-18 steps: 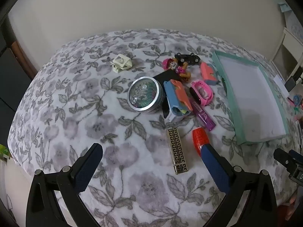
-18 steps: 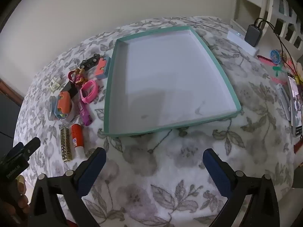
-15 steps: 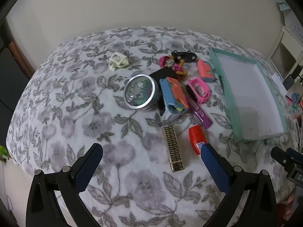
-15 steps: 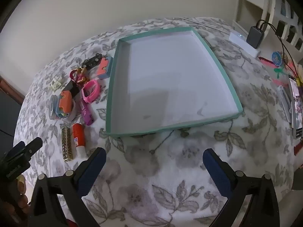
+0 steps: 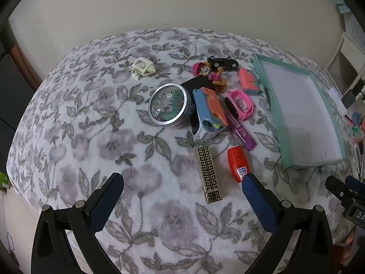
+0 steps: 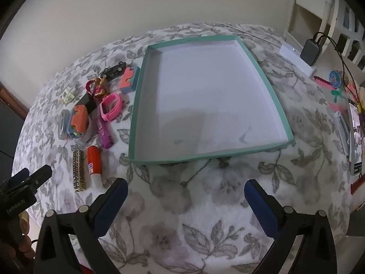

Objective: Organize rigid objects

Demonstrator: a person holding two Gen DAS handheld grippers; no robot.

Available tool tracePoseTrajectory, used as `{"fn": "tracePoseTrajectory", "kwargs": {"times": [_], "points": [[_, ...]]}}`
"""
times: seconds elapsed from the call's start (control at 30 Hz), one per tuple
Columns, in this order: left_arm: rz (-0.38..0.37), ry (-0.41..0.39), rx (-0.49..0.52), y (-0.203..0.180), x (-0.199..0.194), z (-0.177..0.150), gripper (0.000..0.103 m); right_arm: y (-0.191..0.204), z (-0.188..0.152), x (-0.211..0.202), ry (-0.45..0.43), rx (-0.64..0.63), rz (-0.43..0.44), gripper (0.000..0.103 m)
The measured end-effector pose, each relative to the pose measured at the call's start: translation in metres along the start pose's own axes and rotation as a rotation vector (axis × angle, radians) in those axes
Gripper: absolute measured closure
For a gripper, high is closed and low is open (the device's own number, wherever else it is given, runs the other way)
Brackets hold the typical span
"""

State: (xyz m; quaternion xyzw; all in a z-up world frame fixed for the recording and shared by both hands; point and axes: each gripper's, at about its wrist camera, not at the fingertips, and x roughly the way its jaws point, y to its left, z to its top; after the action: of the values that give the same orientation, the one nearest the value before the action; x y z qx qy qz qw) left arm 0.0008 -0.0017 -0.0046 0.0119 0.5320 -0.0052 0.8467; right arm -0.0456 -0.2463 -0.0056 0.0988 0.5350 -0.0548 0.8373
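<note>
A pile of small things lies on the flowered blanket: a round tin (image 5: 169, 108), a blue-and-orange case (image 5: 208, 111), a pink watch band (image 5: 240, 105), a purple tube (image 5: 240, 133), a gold patterned bar (image 5: 208, 174), an orange glue stick (image 5: 238, 163), a pink toy figure (image 5: 208, 72), a black toy car (image 5: 222, 62) and a cream hair clip (image 5: 142, 68). To their right sits a shallow teal tray (image 6: 264, 75) with a white floor. My left gripper (image 5: 182, 185) hangs open above the blanket just short of the gold bar. My right gripper (image 6: 186, 188) is open in front of the tray.
A pink-and-blue block (image 6: 129, 80) lies beside the tray's left wall. At the right, past the tray, are a white power strip (image 6: 296, 60) with a black charger (image 6: 311, 51) and cables, a phone (image 6: 355, 137) and small trinkets. White shelving (image 6: 319, 2) stands at the back right.
Both views have pulled back a little: the objects and the tray appear slightly smaller and farther. Both grippers stay wide open with nothing in them.
</note>
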Motion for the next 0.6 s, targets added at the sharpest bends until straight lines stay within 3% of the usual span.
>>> {"fn": "tracePoseTrajectory", "kwargs": {"times": [0.6], "points": [[-0.015, 0.015, 0.002, -0.0034, 0.0016, -0.0004, 0.0, 0.0014, -0.0005, 0.0001, -0.005, -0.012, -0.008, 0.0]]}}
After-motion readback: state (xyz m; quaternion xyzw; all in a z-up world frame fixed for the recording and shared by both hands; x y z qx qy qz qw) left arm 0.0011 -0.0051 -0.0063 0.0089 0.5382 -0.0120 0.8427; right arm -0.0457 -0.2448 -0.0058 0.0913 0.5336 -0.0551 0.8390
